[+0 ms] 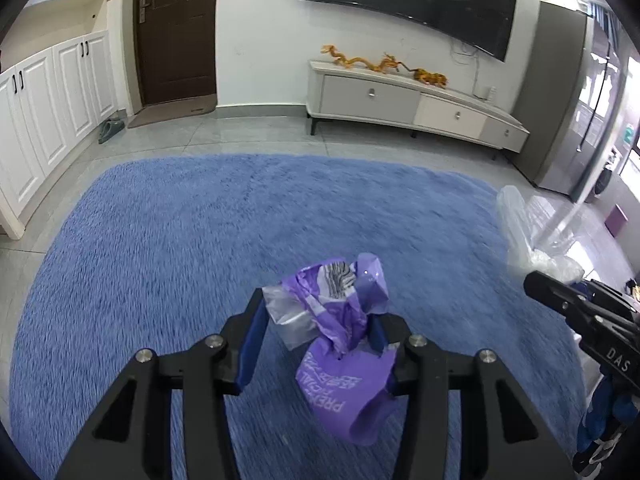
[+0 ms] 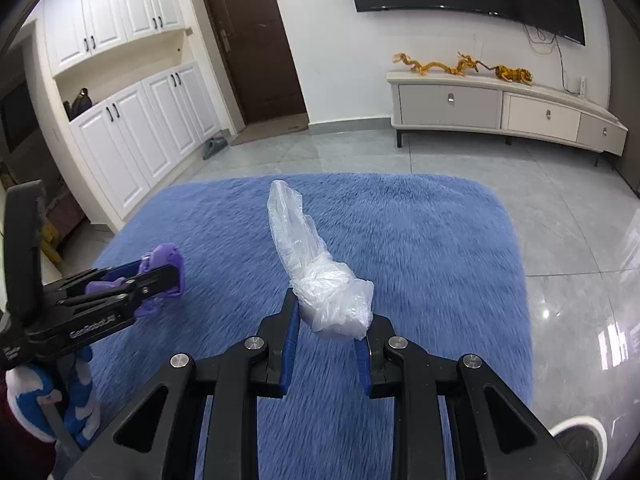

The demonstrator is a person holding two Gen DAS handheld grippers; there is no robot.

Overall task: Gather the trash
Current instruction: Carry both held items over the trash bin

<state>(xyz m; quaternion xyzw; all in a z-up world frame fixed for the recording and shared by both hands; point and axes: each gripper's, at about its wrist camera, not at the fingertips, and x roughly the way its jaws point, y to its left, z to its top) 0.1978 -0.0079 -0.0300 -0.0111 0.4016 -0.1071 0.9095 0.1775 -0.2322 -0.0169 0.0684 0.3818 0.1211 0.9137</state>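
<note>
while the left wrist view looks down over a shaggy blue rug (image 1: 240,240), the left gripper (image 1: 318,320) pinches a crumpled purple wrapper (image 1: 340,340) between its blue-padded black fingers (image 1: 252,340). the wrapper is glossy plastic film with white lettering, a clear patch and a striped scrap at its top, twisted at the waist where the jaws close on it and flaring into an open tube below. it hangs above the rug, held near the right finger. at the right edge the right gripper (image 1: 532,280) reaches in level, with a thin, translucent clear plastic bag (image 1: 520,232) rising from its tip. beyond the rug lie glossy grey floor tiles (image 1: 260,132), a pale tv cabinet (image 1: 400,100) with drawers and a dark wooden door (image 1: 176,28).

seen from the right wrist, the right gripper (image 2: 332,320) clamps the clear plastic bag (image 2: 320,276), a wrinkled, filmy wad bunched between the blue pads (image 2: 292,340) with a long tapering tail standing up and leaning away over the rug (image 2: 420,240). the jaws sit at a narrow gap around the wad. to the left, the left gripper (image 2: 168,276) extends sideways at about the same height, closed on the purple wrapper (image 2: 164,260), whose crumpled ends poke out above and below its fingers. white panelled cupboards (image 2: 132,132) line the left wall.
</note>
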